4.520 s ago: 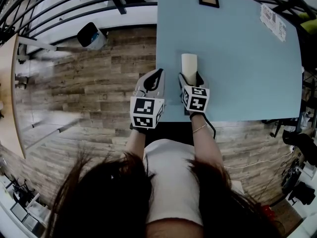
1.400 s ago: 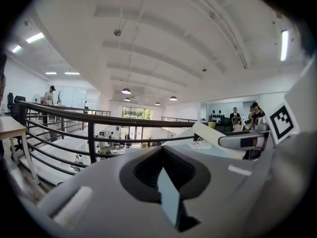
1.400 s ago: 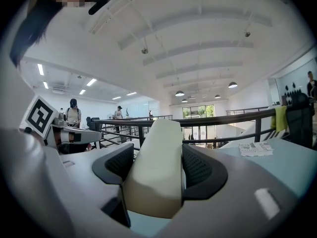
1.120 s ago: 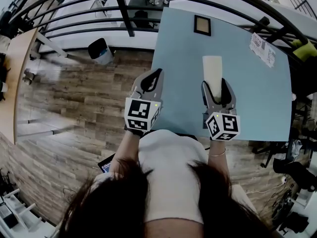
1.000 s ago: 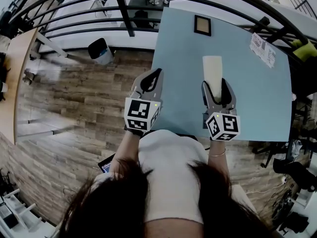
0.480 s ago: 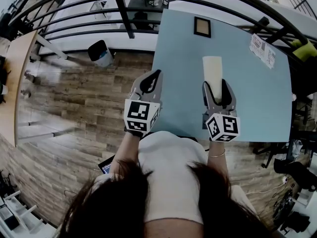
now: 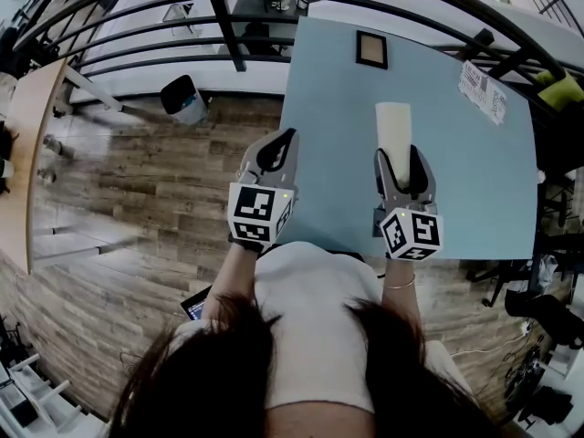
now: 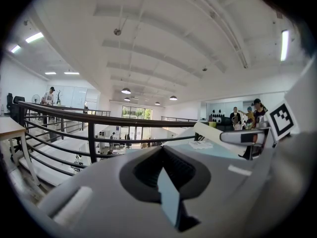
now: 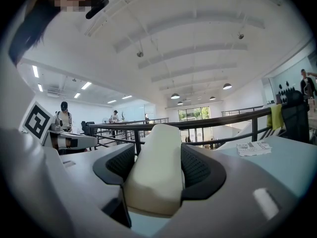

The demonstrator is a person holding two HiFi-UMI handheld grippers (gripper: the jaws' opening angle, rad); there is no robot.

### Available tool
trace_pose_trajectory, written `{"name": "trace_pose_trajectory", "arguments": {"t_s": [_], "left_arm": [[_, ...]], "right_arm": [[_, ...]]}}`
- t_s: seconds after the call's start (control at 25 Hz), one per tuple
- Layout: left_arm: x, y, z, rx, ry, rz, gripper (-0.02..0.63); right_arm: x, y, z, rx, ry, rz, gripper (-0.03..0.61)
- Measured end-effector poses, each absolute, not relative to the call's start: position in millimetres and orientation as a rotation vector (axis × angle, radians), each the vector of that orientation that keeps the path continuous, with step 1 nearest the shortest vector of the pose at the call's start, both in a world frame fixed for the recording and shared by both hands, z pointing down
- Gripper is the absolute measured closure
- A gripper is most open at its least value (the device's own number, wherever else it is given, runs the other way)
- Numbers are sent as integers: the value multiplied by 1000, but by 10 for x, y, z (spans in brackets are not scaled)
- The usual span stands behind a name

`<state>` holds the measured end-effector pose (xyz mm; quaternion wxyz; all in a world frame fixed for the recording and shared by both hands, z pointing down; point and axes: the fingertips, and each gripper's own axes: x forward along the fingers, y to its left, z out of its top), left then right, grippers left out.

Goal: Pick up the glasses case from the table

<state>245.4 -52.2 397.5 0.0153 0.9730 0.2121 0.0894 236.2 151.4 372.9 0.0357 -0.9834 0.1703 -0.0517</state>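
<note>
Cream oblong glasses case (image 7: pixel 392 124) over the middle of a pale blue desk (image 7: pixel 474 181), its near end between the right gripper's (image 7: pixel 401 156) jaws; left gripper (image 7: pixel 285 140) hovers at the desk's left edge.

Right claw (image 7: pixel 399 153) hides the glasses case's (image 7: pixel 393 121) sides; paper sheet's (image 7: pixel 481 91) print illegible.

Free passage over the near and right parts of the blue table (image 7: pixel 465 181). Obstacles: small framed picture (image 7: pixel 371 49) at the far edge; printed sheet (image 7: pixel 481 90), flat, far right; black railing (image 7: pixel 228 16) beyond the far side.
</note>
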Motion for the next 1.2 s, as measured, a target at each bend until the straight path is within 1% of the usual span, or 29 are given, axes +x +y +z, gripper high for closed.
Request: {"name": "trace_pose_trajectory", "arguments": {"t_s": [1.2], "left_arm": [[2424, -580, 3988, 3022, 651, 288, 557]], "right_arm": [[2328, 1471, 3751, -3030, 522, -184, 285]]}}
